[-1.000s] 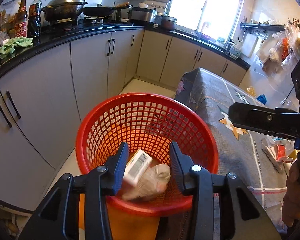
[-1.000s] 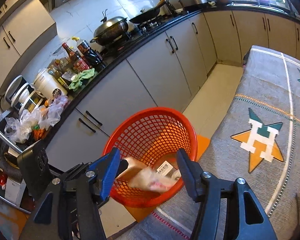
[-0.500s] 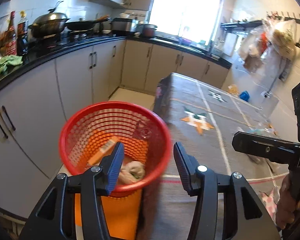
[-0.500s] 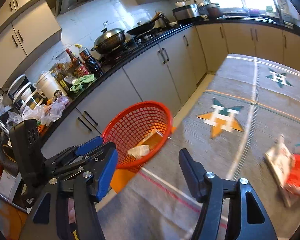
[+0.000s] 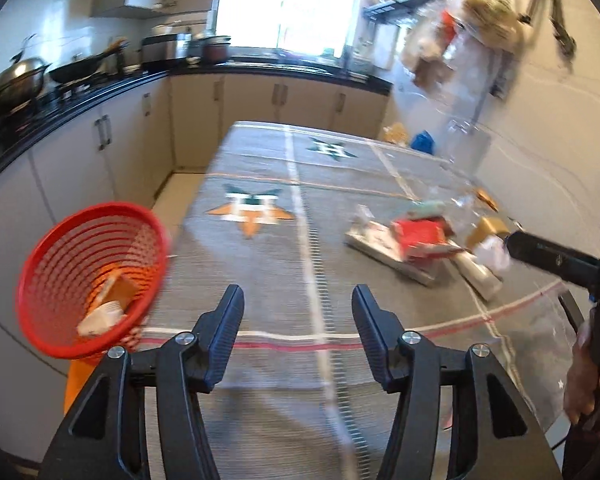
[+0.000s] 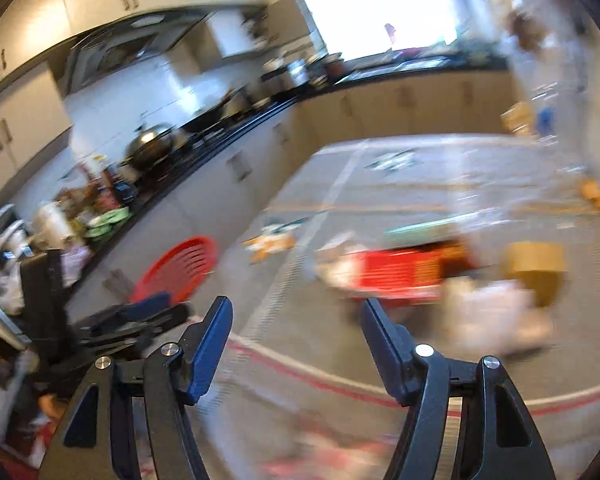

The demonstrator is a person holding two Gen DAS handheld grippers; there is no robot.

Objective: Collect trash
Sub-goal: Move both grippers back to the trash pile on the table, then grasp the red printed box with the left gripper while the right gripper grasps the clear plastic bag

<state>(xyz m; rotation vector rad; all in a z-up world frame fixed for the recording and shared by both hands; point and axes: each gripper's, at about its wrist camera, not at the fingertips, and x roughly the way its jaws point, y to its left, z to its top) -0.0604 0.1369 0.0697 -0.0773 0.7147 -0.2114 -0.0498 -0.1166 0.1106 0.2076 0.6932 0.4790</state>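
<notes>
A kitchen with pale cabinets surrounds a worktop [image 5: 312, 240] under a grey cloth with star motifs. A second ago both claws hung over the red basket [image 5: 92, 276] beside the worktop's near corner; now they have swung away from it toward the trash pile [image 5: 420, 240] farther along the cloth. The left claw [image 5: 298, 332] and right claw [image 6: 296, 344] are both spread and empty, so another pickup looks due. A box and wad already lie in the basket. Blur leaves no writing readable.
</notes>
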